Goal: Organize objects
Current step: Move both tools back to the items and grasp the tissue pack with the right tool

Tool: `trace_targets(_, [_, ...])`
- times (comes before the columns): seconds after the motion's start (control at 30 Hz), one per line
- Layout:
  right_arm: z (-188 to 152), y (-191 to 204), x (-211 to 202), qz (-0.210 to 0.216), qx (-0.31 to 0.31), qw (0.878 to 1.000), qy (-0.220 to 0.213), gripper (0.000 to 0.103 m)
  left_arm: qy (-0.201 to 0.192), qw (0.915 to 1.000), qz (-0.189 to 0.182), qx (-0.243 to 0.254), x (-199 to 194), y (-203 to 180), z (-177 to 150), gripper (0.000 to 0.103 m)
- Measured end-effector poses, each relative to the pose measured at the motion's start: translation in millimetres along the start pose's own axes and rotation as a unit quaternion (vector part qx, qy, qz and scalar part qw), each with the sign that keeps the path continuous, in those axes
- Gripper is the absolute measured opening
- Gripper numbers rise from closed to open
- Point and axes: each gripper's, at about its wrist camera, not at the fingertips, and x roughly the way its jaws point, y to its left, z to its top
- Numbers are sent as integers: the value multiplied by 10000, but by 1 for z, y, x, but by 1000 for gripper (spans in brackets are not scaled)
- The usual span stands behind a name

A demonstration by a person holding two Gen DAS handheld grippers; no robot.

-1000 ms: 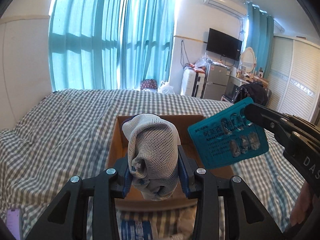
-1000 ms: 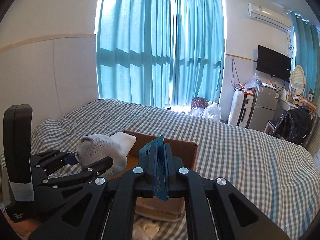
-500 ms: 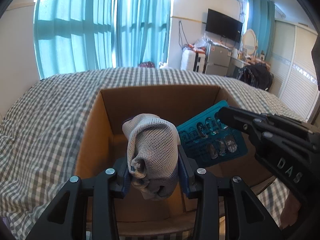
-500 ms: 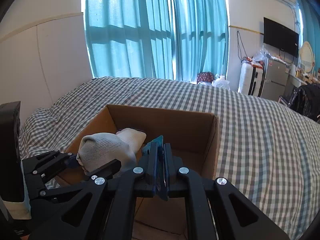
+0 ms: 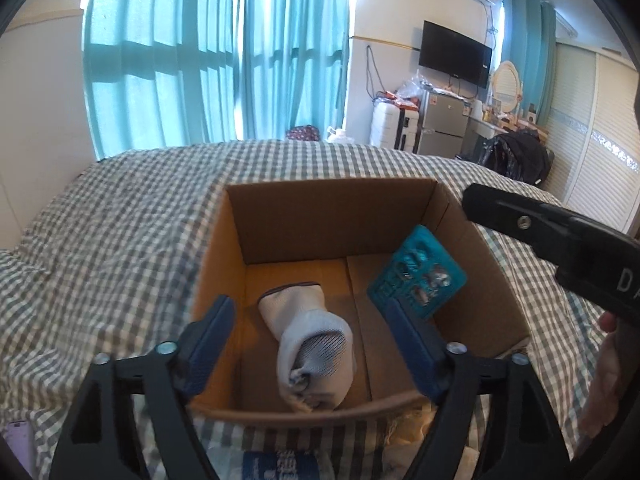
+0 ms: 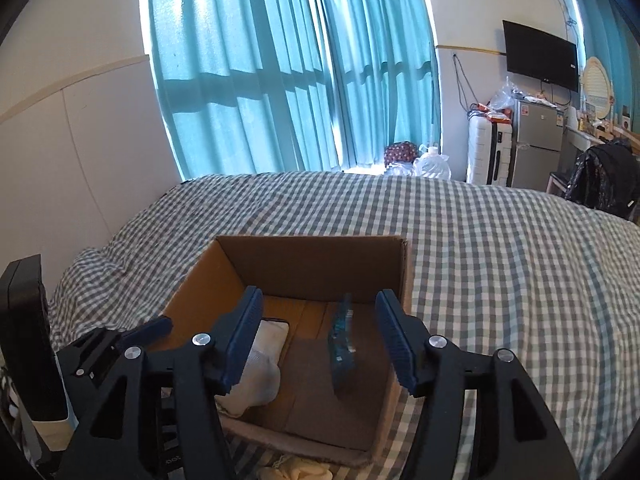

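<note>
Both grippers, left [image 5: 310, 344] and right [image 6: 318, 344], spread wide; rolled grey-white sock [image 5: 310, 354] and teal blister pack [image 5: 418, 282] dropped into brown cardboard box [image 5: 332, 208]. Retract straight up, clear of box walls.

Both wrist views hang close above the near edge of the cardboard box [image 5: 472, 236], facing down into it and across the bed [image 6: 500, 248] toward the curtains [image 6: 280, 80]; both share these.

1 cardboard box [image 5: 460, 216] on the bed, w/ 2 items inside: 1 rolled white sock [image 5: 310, 346] & 1 teal blister pack [image 5: 418, 280]. 2 grippers in view, left [image 5: 312, 344] & right [image 6: 320, 340], both w/ jaws spread. Room bg: 1 TV [image 5: 456, 54], 1 small fridge [image 5: 442, 124], 1 white suitcase [image 5: 386, 124].
</note>
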Motion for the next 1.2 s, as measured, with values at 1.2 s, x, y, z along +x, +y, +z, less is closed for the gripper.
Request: trace_targets(1.2, [-177, 71, -78, -772, -537, 9888, 1162, 103, 276, 9918, 1244, -50, -96, 40, -146, 103])
